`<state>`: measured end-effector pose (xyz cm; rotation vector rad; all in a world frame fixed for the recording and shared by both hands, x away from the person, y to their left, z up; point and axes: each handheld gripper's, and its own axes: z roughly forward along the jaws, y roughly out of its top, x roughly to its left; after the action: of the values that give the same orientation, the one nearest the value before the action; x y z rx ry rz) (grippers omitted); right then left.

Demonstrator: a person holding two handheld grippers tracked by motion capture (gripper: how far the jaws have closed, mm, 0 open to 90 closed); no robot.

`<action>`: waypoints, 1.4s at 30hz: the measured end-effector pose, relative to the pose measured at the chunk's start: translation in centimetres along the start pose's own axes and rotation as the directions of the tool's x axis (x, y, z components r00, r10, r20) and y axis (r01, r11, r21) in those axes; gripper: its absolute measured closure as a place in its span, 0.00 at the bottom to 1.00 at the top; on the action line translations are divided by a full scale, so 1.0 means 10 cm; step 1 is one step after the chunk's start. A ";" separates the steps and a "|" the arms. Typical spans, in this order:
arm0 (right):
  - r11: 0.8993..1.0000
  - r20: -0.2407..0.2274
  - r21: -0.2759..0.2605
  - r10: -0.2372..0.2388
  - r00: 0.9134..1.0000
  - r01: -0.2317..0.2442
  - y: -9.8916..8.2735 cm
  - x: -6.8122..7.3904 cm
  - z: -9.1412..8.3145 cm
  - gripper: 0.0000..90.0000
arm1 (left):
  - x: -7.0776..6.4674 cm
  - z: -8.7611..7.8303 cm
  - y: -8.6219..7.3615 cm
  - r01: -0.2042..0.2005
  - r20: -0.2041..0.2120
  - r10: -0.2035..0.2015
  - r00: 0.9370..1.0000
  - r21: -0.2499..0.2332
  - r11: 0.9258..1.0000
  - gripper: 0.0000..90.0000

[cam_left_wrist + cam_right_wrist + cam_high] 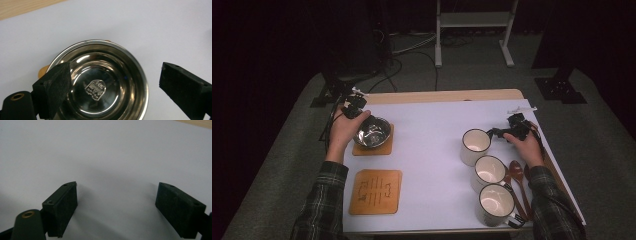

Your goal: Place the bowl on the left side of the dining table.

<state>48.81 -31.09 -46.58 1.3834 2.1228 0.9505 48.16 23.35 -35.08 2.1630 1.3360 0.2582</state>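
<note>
Steel bowl sits on the far wooden coaster — placing looks done. Left gripper released, jaws wide above the bowl, nothing clamped. Right gripper spread, empty, beside the far mug. Near coaster bare — mugs, spoons likely left.
</note>
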 end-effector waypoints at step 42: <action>1.000 0.000 0.001 0.000 1.000 0.000 0.00 0.00 0.00 0.18 | -1.06 0.11 -0.21 -0.157 0.156 0.163 0.974 -0.050 0.986 0.10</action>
<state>48.82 -31.09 -46.57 1.3833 2.1241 0.9497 41.94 14.43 -35.81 2.2126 1.0624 0.1662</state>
